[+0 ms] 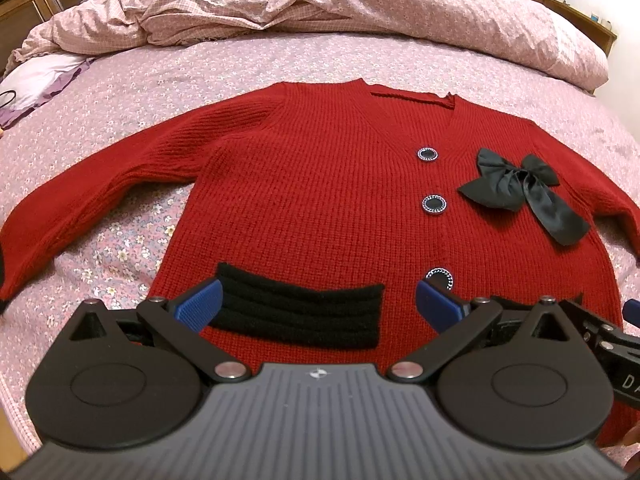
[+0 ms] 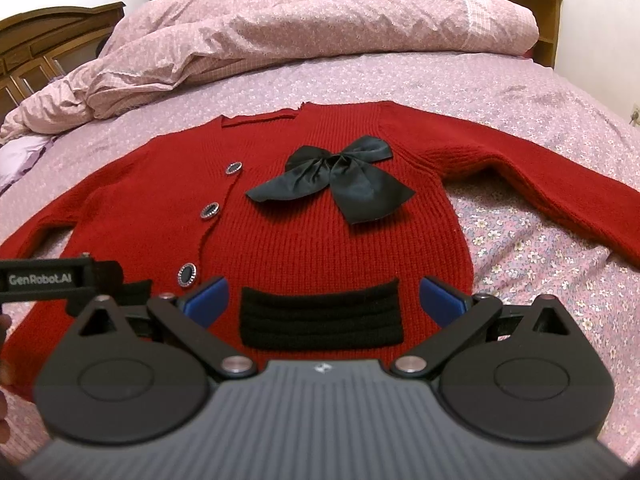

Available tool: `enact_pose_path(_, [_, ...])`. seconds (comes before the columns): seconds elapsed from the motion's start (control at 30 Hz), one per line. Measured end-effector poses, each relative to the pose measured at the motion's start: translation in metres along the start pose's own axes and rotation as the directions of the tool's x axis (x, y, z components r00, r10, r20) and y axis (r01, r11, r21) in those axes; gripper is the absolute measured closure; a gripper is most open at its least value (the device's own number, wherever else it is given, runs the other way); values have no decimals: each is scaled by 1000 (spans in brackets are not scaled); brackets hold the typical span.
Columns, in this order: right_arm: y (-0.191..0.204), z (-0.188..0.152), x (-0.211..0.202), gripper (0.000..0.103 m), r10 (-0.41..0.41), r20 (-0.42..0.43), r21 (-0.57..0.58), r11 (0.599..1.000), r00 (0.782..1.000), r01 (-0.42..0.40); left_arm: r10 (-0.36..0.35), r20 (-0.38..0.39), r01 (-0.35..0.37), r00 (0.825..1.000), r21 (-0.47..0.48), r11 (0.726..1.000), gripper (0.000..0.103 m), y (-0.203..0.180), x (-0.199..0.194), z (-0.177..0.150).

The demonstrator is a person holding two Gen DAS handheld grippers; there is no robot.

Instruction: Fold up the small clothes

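A small red knit cardigan point(image 1: 320, 184) point(image 2: 320, 232) lies flat, front up, on the bed with both sleeves spread out sideways. It has dark round buttons point(image 1: 434, 203), a black satin bow point(image 1: 520, 192) point(image 2: 340, 176) on the chest and a black knit pocket point(image 1: 296, 310) point(image 2: 320, 316) on each side near the hem. My left gripper point(image 1: 318, 304) hovers open over the left pocket. Over the right pocket hangs my right gripper point(image 2: 324, 300), open as well. Nothing sits between either pair of blue fingers.
A crumpled pink duvet point(image 1: 320, 4) point(image 2: 320, 28) is heaped along the far side of the bed. The flowered sheet point(image 1: 120, 248) point(image 2: 540, 264) shows around the cardigan. White and purple cloth point(image 1: 36, 84) lies at the far left. A wooden headboard point(image 2: 548, 20) stands behind.
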State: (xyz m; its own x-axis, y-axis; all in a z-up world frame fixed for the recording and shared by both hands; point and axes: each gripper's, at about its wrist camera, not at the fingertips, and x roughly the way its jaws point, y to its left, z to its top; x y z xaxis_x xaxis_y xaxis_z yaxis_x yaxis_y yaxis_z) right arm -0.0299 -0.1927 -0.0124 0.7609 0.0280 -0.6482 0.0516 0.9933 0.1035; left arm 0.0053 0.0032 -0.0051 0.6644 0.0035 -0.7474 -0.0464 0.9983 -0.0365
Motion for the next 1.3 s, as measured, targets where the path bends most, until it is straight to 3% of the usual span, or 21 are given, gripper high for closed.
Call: enact_pose_path(1.3, [-5,10,5,0,-5,-20,12,1000,1000,5,4,-16,-4,1000,7,1000,0,-2,1,11])
